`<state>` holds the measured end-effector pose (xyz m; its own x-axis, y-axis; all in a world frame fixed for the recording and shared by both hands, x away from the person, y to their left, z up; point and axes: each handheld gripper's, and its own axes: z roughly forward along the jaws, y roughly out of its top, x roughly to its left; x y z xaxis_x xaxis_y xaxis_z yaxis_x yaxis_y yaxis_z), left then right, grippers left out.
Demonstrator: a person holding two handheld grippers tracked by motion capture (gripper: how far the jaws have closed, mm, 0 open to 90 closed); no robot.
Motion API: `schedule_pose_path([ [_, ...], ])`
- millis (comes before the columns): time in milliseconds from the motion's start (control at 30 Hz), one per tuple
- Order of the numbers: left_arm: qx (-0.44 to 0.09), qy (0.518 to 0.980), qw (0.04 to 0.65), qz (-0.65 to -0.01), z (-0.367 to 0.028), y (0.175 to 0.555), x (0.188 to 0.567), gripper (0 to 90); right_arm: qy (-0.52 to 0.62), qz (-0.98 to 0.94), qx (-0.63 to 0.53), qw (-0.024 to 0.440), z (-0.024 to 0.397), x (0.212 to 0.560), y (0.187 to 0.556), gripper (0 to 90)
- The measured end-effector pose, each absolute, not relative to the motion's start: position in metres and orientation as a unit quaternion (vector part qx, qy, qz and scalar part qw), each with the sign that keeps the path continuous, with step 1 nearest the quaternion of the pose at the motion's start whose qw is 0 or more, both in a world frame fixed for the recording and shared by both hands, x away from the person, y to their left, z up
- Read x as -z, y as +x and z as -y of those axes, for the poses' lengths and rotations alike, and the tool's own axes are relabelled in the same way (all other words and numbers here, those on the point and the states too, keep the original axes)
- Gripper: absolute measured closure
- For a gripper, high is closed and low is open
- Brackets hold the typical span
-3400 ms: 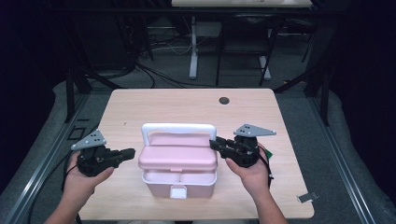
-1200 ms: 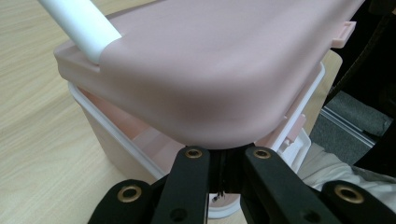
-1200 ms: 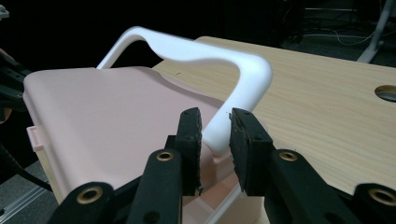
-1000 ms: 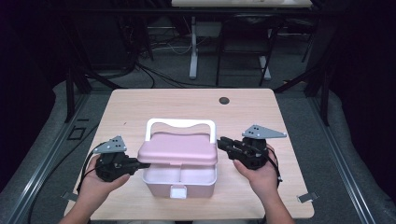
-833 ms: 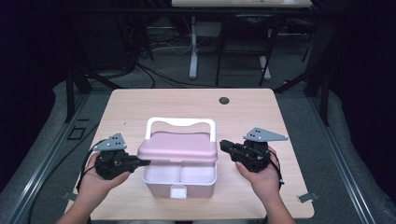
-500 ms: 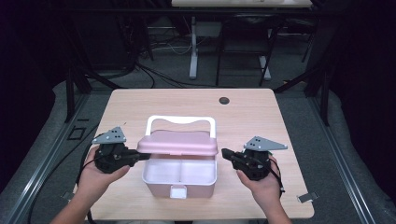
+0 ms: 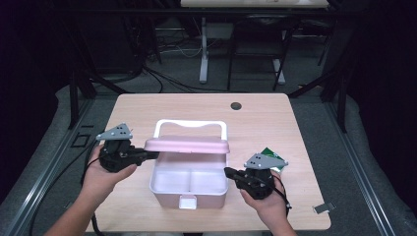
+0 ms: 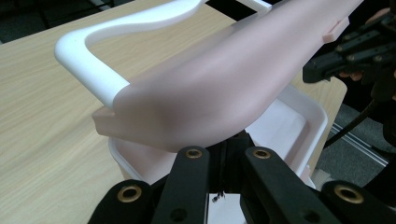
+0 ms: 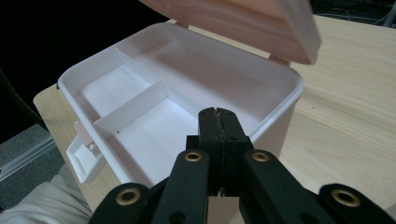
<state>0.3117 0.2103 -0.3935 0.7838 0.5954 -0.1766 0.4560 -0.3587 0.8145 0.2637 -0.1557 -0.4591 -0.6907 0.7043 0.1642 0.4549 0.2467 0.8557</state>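
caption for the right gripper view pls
Shut right gripper at the rim of an open white divided box, pink lid raised.

High view: I see the table (image 7: 275, 123) lit evenly from above, room around it near black, whole pic soft and low-res. Left gripper view: pink lid (image 8: 224, 84) close up, blurred, soft sheen, shadow under it. Right gripper view: box (image 9: 187, 93) interior bright, nearly washed out; lid edge smeared, backgrnd dark top left.
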Motion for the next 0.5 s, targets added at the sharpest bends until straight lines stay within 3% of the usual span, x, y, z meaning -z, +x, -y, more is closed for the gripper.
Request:
schedule_pose_path([
  [500, -0.083, 0.815, 0.471, -0.328, -0.209, 0.326, 0.383, 90.0, 0.352, -0.804, -0.466, 0.107, 0.136, 0.475, 0.263, 90.0],
])
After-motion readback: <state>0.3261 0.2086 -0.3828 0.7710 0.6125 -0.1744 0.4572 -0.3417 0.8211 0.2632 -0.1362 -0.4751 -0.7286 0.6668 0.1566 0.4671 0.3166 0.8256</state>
